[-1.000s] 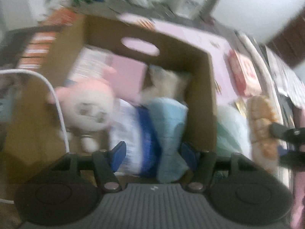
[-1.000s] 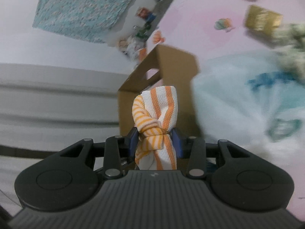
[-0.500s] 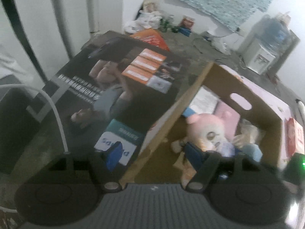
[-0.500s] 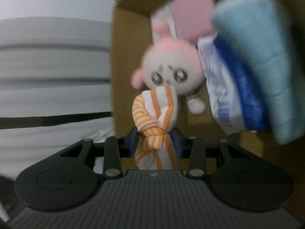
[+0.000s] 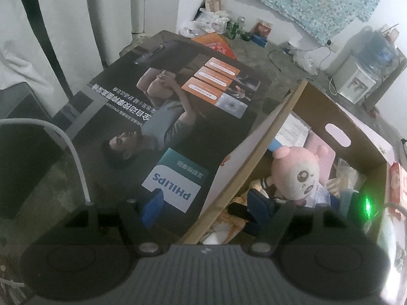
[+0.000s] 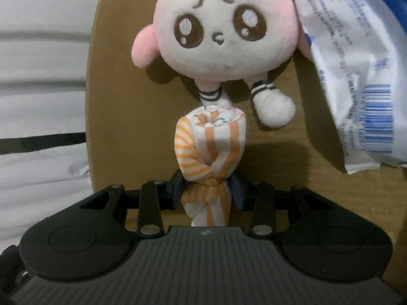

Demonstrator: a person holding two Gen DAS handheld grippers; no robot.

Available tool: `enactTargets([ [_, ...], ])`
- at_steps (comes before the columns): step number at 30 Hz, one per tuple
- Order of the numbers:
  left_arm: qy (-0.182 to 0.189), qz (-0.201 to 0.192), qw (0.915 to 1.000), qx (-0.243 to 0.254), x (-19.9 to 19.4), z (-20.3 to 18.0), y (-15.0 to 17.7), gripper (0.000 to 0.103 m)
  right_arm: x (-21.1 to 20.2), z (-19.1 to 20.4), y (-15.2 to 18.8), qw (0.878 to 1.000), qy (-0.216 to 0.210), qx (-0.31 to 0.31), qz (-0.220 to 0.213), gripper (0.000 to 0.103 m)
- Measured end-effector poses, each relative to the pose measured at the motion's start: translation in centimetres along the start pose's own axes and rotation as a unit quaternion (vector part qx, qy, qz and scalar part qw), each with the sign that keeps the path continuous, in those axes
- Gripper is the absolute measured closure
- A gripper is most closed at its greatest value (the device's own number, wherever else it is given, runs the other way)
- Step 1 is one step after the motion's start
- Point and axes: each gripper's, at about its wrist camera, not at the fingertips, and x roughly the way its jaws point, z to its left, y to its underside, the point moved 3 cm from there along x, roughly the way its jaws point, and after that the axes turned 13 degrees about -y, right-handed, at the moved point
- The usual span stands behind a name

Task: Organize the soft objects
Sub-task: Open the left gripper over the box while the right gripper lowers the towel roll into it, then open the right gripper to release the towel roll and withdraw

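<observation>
Knotted orange-striped cloth (image 6: 209,152) is pinched at its knot by the right gripper (image 6: 207,190) inside the cardboard box (image 6: 122,117), its top end touching the arm of the pink plush doll (image 6: 223,25); a white-blue plastic package (image 6: 351,84) lies just beside the doll. Left gripper (image 5: 206,207) is held spread and empty, straddling the box wall (image 5: 254,157), with a Philips carton (image 5: 178,117) seen beside the box

Orange/white striped cloth (image 6: 209,150) rolled & knotted, upright, pinched at the knot betw. blue fingers (image 6: 178,186), top end touching plush doll (image 6: 216,25) foot. Doll w/ pink head, cream face, big brown eyes, striped cuffs, lying inside cardboard box (image 5: 300,106) next to white/blue printed packet (image 6: 351,76). Seen from left wrist too: doll (image 5: 300,172) in box w/ pale blue towel (image 5: 344,199) beside it.
</observation>
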Motion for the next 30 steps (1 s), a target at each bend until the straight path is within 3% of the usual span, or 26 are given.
enactTargets([
  [5, 0.0, 0.002, 1.0, 0.006, 0.1, -0.6, 0.0, 0.029, 0.7, 0.6, -0.3, 1.0, 0.004, -0.005, 0.016, 0.063],
  [8, 0.0, 0.0, 1.0, 0.01, -0.1, -1.3, 0.0, 0.029, 0.7, 1.4, -1.7, 1.0, -0.005, -0.002, 0.023, 0.041],
  [9, 0.0, -0.002, 0.9999, 0.011, -0.2, -1.5, 0.1, 0.029, 0.6, 1.6, -2.1, 1.0, -0.014, -0.002, 0.022, 0.029],
  [10, 0.0, -0.004, 0.9999, 0.013, -0.4, -1.8, 0.1, 0.029, 0.1, 1.9, -2.3, 1.0, -0.021, -0.003, 0.019, 0.025],
  [16, 0.005, -0.023, 0.9994, 0.025, -1.8, -4.0, 0.1, 0.028, -4.0, 2.5, -3.2, 0.998, -0.07, -0.005, 0.008, 0.024],
  [19, 0.01, -0.028, 0.9989, 0.035, -2.8, -5.9, 0.2, 0.028, -7.5, 2.5, -3.8, 0.992, -0.125, 0.004, -0.01, 0.024],
  [24, 0.033, -0.039, 0.9969, 0.059, -4.8, -10.5, 0.9, 0.028, -15.1, 2.3, -4.9, 0.972, -0.229, -0.011, -0.054, 0.021],
  [30, 0.081, -0.031, 0.9888, 0.122, -6.7, -19.6, 4.4, 0.028, -27.2, -0.8, -5.7, 0.958, -0.259, -0.022, -0.122, 0.021],
])
